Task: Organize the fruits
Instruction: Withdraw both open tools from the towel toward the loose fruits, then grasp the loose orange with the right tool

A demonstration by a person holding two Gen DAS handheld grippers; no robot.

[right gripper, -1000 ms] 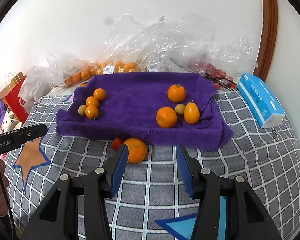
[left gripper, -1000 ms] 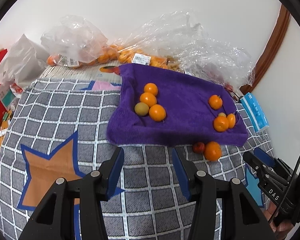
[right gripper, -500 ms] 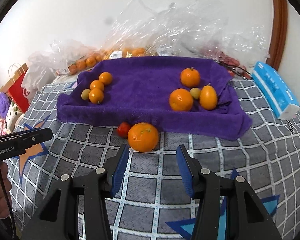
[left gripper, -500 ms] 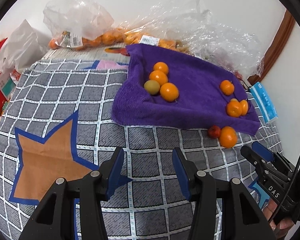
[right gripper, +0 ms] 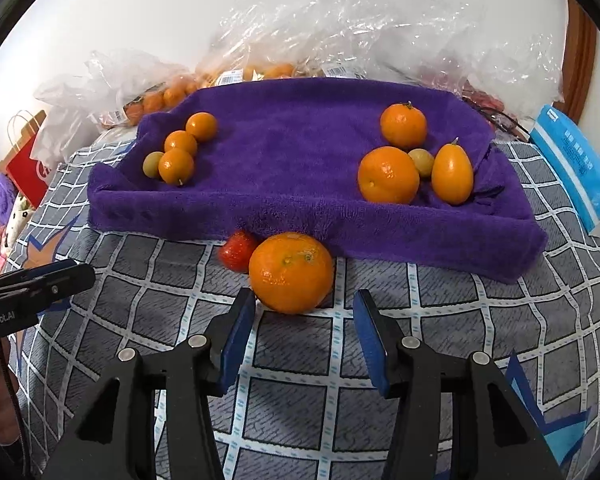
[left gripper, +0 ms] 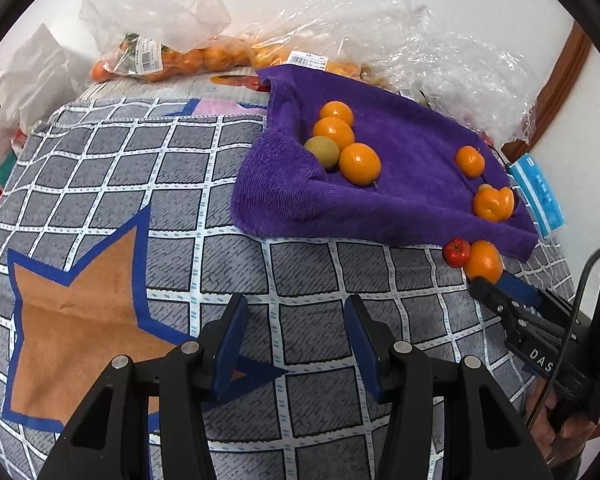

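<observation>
- Both tools have dropped closer to the blanket; right tool point(right gripper: 302, 322) now sits just short of the loose orange point(right gripper: 291, 273).
- Orange lies off the purple towel's point(right gripper: 300, 200) front edge, touching a small red fruit point(right gripper: 238, 255).
- Right and left tool point(left gripper: 296, 338) jaws part-open, empty.
- Orange probably firm, rolls easily; grip across its widest middle.

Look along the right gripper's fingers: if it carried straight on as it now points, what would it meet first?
Most likely the large orange on the checked cloth, just ahead of the open right gripper; the small red fruit sits left of that line.
</observation>
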